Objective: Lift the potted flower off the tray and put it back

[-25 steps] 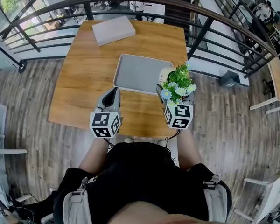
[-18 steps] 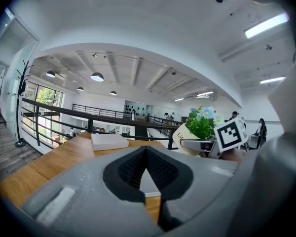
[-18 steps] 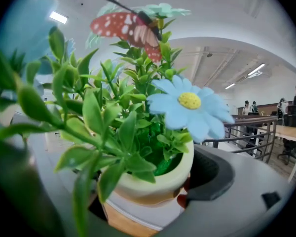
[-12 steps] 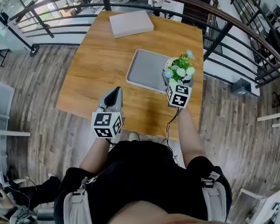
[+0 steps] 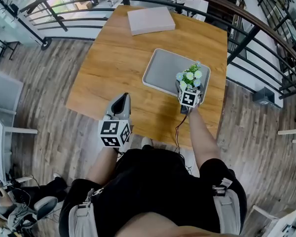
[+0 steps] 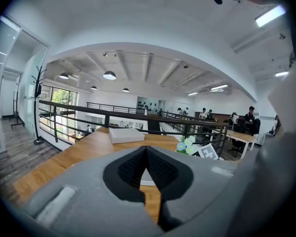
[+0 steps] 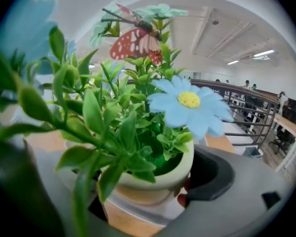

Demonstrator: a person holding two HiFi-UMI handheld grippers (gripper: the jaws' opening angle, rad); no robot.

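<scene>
Holding the potted flower in the right gripper, with the fingers closed on either side of the cream pot, just under its rim. Positioned over the near right corner of the grey tray, close to the right edge of the wooden bench. No telling from any view whether the base touches the tray or hangs just above it. Standing upright, with green leaves, a blue daisy turned toward the right gripper's camera, and a red butterfly pick near the top. Below the pot in the right gripper view, a strip of pale tray, then bare wood nearer in.

Over on the left, well apart from the tray, the left gripper, tips above the near edge of the bench and pointed toward the far side. Fingers pressed together at the tips with nothing between them, only a thin slit lower down showing wood.

At the far end of the bench, a flat white box, lying well apart from the tray. Around the far and right sides, a dark railing. Below and to the left, a plank floor.
</scene>
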